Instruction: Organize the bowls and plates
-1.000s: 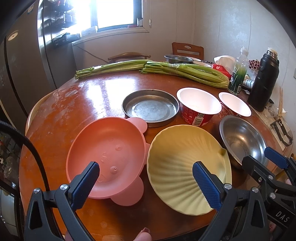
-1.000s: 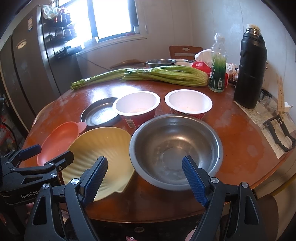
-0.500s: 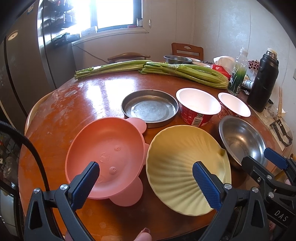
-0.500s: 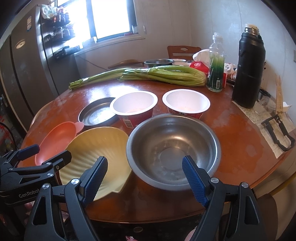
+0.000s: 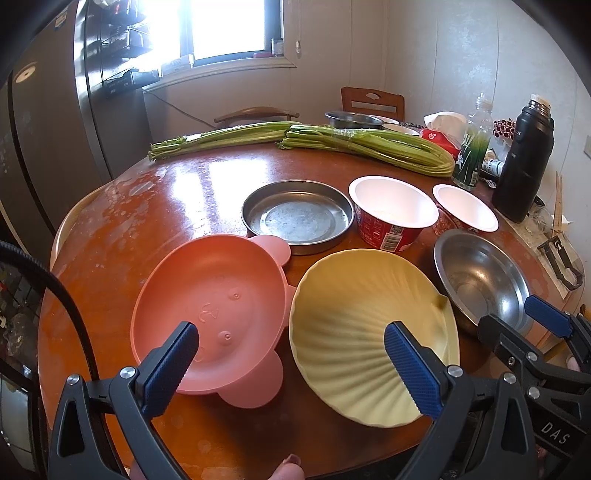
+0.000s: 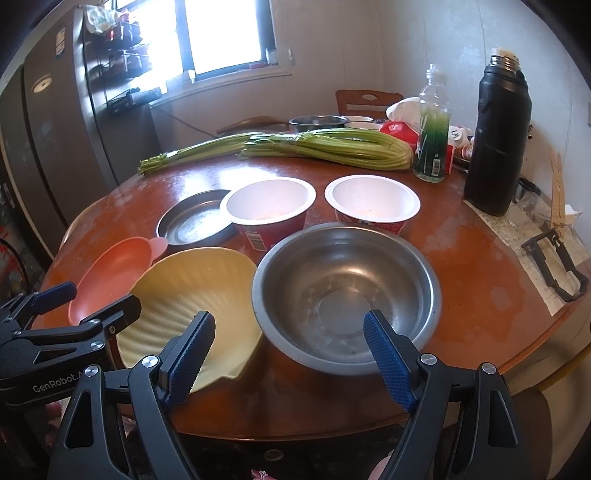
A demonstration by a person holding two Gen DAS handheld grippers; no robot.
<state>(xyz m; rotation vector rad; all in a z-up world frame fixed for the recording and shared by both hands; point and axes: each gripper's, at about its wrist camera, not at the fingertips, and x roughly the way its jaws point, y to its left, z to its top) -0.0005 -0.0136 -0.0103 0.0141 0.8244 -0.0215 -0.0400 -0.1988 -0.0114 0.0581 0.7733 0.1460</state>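
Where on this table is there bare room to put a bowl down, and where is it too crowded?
Free: the wood between the celery bundles and the metal pan, and the patch right of the steel bowl, toward the black flask. Crowded: the near edge, where pink plate, yellow shell bowl and steel bowl sit close together.

Bright daylight pours through the window [image 5: 229,27]; left of it stands a steel fridge [image 5: 48,122], below it two wooden chairs [image 5: 371,101] against pale walls.

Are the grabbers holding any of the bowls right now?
No. Both the left gripper and the right gripper have their jaws wide open with nothing between them. The bowls all sit on the table.
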